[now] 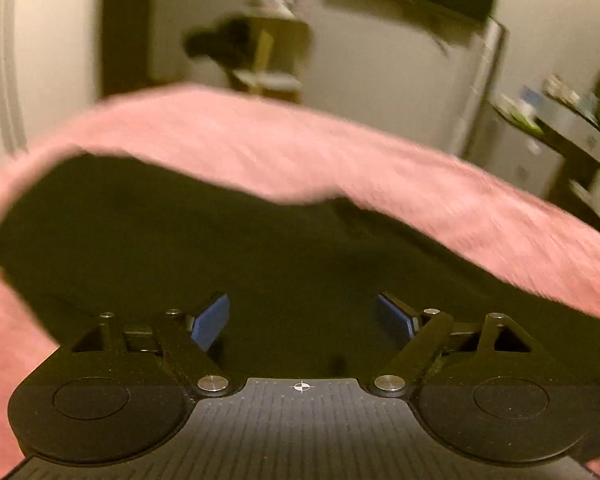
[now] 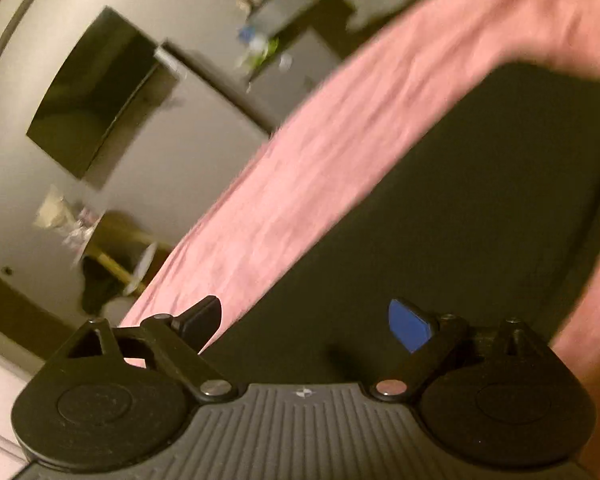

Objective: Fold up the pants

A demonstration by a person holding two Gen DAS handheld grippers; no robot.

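Note:
Dark pants (image 1: pixel 204 240) lie flat on a pink bed cover (image 1: pixel 284 148), filling the middle of the left wrist view. My left gripper (image 1: pixel 304 320) is open just above the cloth, its blue pads (image 1: pixel 212 320) wide apart and holding nothing. In the right wrist view the pants (image 2: pixel 480 208) spread to the right on the pink cover (image 2: pixel 320 168). My right gripper (image 2: pixel 308 324) is open and empty over the pants' near edge, its blue pad (image 2: pixel 410 324) over the dark cloth. Both views are blurred by motion.
Beyond the bed stand a white wall, a dark doorway (image 1: pixel 126 24), a small wooden table (image 1: pixel 272 56) with a dark item on it, a dark wall screen (image 2: pixel 96 96) and cluttered shelves (image 1: pixel 564 120) at the right.

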